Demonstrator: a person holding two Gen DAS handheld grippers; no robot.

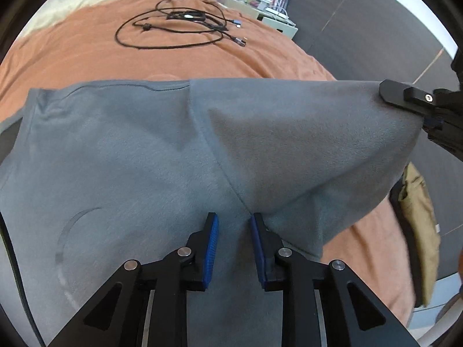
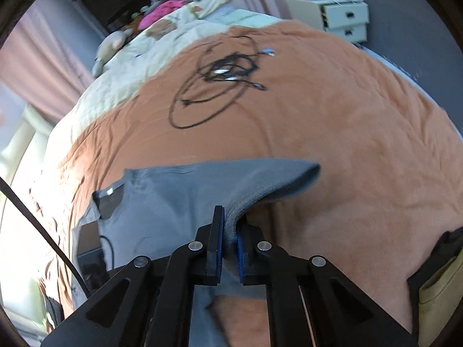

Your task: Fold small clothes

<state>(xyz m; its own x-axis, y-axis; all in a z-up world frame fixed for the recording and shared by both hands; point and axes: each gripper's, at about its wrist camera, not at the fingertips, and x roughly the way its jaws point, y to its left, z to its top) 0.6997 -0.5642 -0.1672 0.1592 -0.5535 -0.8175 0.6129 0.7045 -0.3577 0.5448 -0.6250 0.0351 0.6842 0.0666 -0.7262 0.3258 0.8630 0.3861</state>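
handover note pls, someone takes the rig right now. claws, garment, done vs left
Right claw: shut on a raised edge of the grey garment, lifting that side off the orange bed cover.
Left claw: partly closed, pads astride a seam near the fold; fabric between them, no firm pinch visible.
Rest of the garment lies flat on the cover. Black cables lie further up the bed, apart from it.
Done: one side picked up, fold started.
Left: carry it across, lay flat, finish folds.
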